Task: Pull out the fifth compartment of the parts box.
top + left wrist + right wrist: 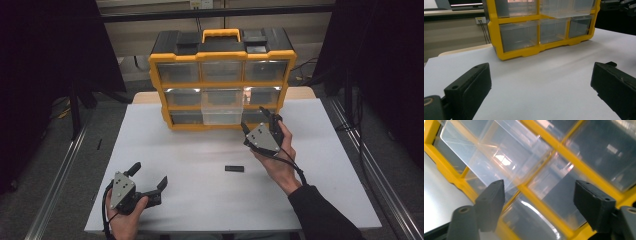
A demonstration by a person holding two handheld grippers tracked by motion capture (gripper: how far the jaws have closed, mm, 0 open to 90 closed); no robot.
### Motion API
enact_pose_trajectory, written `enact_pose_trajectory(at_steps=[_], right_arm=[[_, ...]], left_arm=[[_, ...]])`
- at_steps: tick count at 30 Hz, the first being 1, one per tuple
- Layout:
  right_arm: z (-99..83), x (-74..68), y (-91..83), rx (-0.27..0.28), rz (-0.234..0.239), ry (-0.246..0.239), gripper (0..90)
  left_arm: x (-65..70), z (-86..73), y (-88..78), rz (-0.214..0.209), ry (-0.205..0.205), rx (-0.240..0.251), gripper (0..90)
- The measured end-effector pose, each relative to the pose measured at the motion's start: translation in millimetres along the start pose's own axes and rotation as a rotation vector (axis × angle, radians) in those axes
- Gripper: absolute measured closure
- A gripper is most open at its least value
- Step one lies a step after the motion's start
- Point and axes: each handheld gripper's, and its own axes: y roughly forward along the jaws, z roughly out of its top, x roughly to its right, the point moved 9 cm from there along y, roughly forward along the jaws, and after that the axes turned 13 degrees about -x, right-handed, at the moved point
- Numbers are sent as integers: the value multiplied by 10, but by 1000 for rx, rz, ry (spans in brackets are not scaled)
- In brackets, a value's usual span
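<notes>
Right hand-held gripper (265, 122) sits at the lower right front of the yellow organizer (222, 80), jaws spread wide, nothing between them; in the right gripper view the two black jaws frame a yellow divider and the clear drawer fronts without touching any of it. Just to its left, the middle-row centre drawer (221, 107) stands pulled well out of its slot, clear plastic, seemingly empty as far as can be told through the walls. Nearer the person than this gripper, a small black part (234, 168) lies flat on the table (200, 195), apart from both grippers. Left hand-held gripper (145, 182) rests low at the near left corner of the table, jaws also wide apart and empty; its own view shows bare white tabletop between the jaws, organizer well ahead. Judgement: the drawer-opening step looks done and the right gripper seems to have let go of the drawer. Likely left: fetch the black part, drop it in the open drawer, push the drawer shut.
</notes>
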Motion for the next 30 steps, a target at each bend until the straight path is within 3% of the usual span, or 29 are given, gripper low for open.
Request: enact_pose_trajectory(at_steps=[4,5,6,7,9,14,26,27,30], right_arm=[[-69,14,20,-17,81,120,169],[-86,20,17,-9,126,172,150],[-86,20,17,-9,126,172,150],[-115,21,14,-11,160,213,132],[-133,23,13,-15,175,231,123],[-218,21,-24,-1,272,349,95],[-346,-10,-194,23,356,446,69],[-382,-32,-206,7,389,471,58],[-424,-45,-209,-11,403,479,52]], left_arm=[[4,8,-1,-3,-4,7,32],[5,11,-1,-5,-7,10,31],[-1,14,-3,-1,-6,13,31],[-2,12,-5,-1,-4,11,31],[-4,8,-9,-1,2,8,31],[-6,15,-11,0,-5,13,32],[-14,22,-11,7,-20,15,35],[-14,21,-11,6,-20,14,35],[-16,13,-12,3,-20,9,34]])
